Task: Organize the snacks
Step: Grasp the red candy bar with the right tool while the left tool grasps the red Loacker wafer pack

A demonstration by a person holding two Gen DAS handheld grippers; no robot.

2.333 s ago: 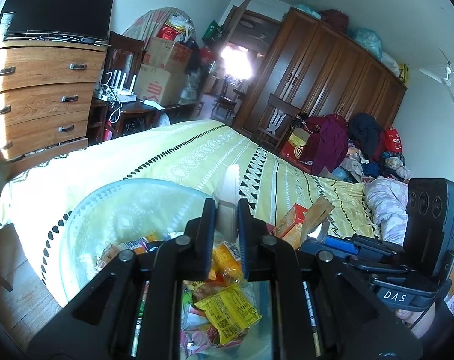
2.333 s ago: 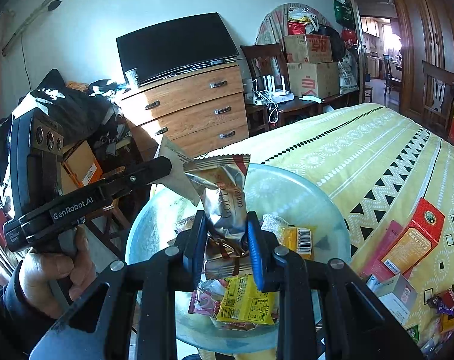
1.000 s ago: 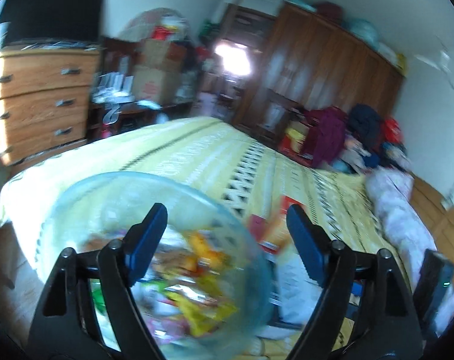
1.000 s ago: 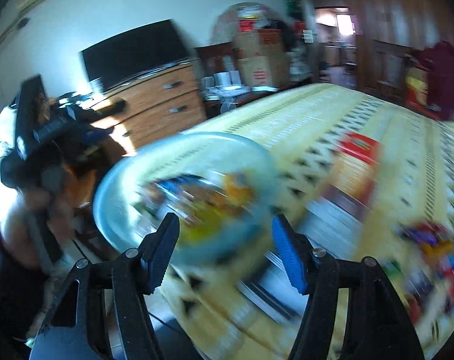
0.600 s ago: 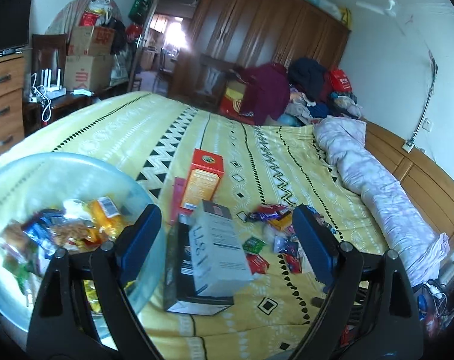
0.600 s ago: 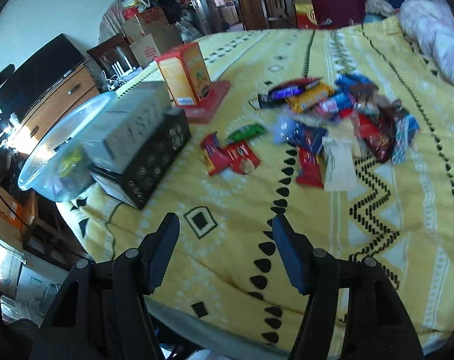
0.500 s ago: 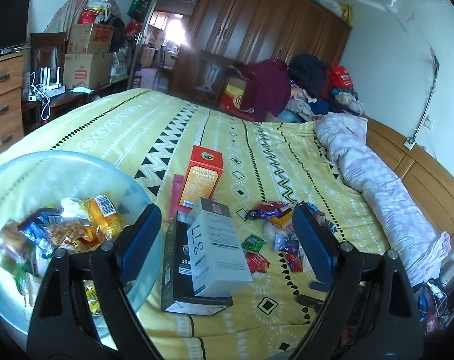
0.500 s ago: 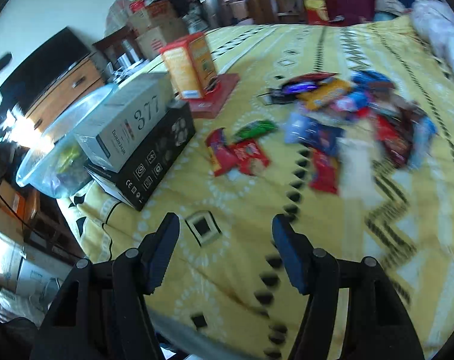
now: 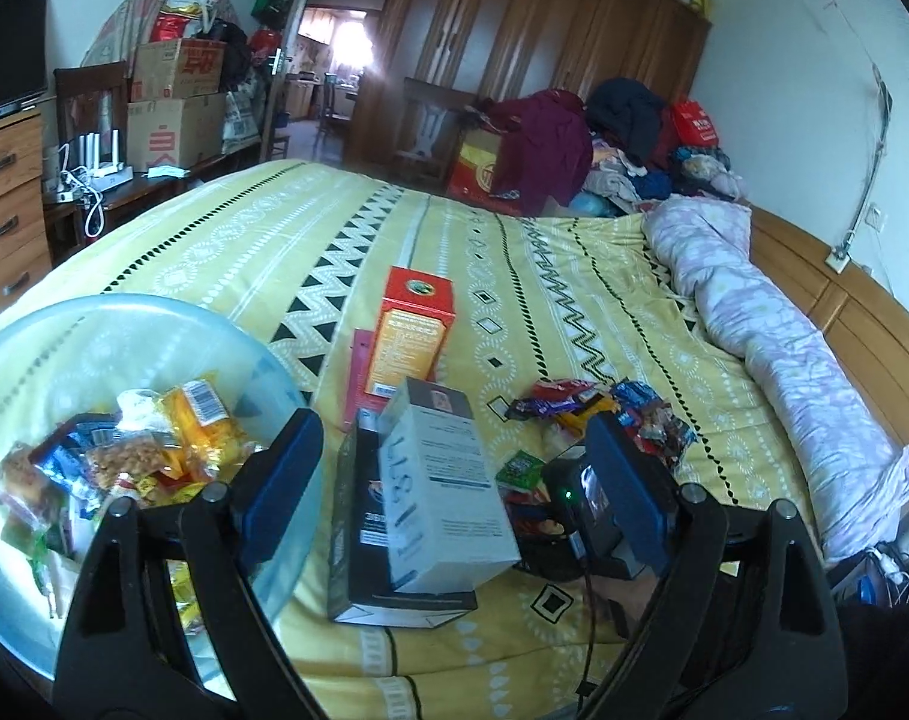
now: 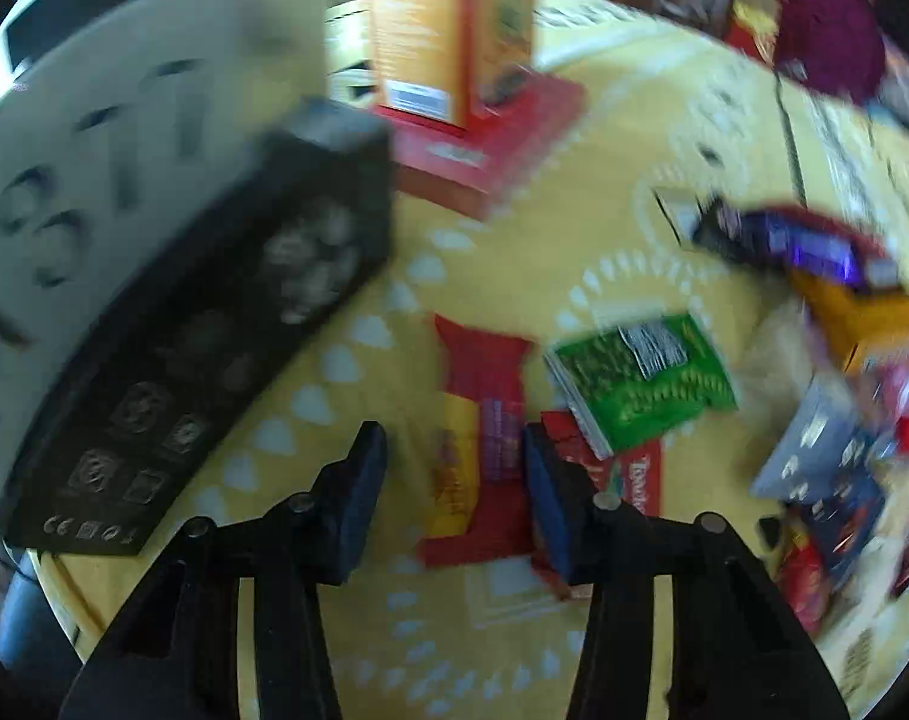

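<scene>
Yellow patterned bedding covers the bed (image 9: 346,228) in a cluttered bedroom. Nearest the lens, the right hand-held gripper (image 10: 454,480) points steeply down with its jaws just closing around a red-and-yellow snack bar (image 10: 481,438); the pads sit either side of it and do not visibly press it. Beside that bar lies a green packet (image 10: 640,384), with a loose heap of wrapped snacks (image 10: 838,360) at the right. The left hand-held gripper (image 9: 454,474) is spread wide and empty. At its left a clear bowl (image 9: 130,324) holds packets; ahead, a grey box (image 9: 436,480) rests on a black box (image 9: 358,534). Farther off stands an orange carton (image 9: 412,330), then a wooden wardrobe (image 9: 544,42).
</scene>
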